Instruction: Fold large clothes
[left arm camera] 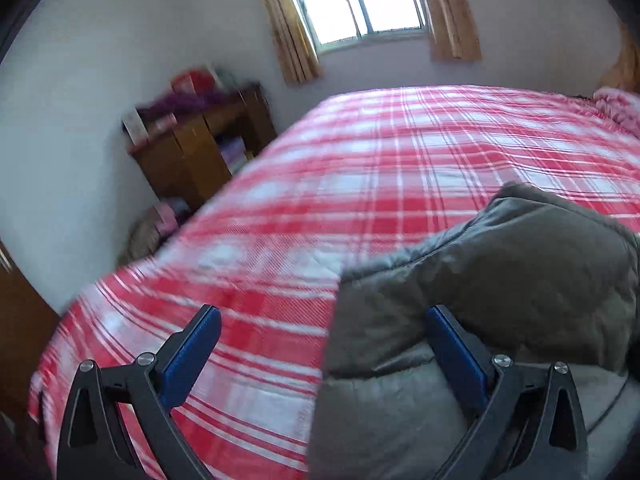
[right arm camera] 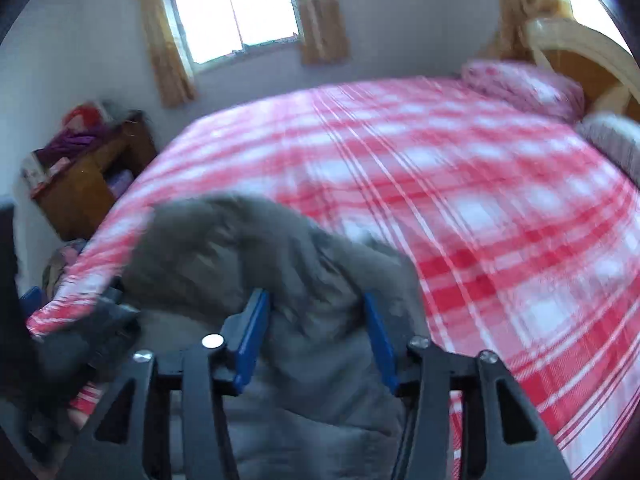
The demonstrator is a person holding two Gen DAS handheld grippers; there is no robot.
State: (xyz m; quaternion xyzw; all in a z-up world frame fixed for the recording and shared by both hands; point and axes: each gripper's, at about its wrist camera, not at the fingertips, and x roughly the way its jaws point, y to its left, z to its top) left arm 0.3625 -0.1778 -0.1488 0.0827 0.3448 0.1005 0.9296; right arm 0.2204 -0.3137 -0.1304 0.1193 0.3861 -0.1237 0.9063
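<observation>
A bedroom with a window and tan curtains holds a bed under a red-and-white checked cover, and a grey padded jacket lies bunched on its near edge. The left tongs stand wide apart with nothing between them, the jacket's edge just ahead and to their right; the right tongs are partly apart directly over the jacket, which shows between the blue pads without being pinched. Judging by the rumpled, uneven heap, folding is only partway: no neat flat stack yet, and smoothing and further folds seem left.
</observation>
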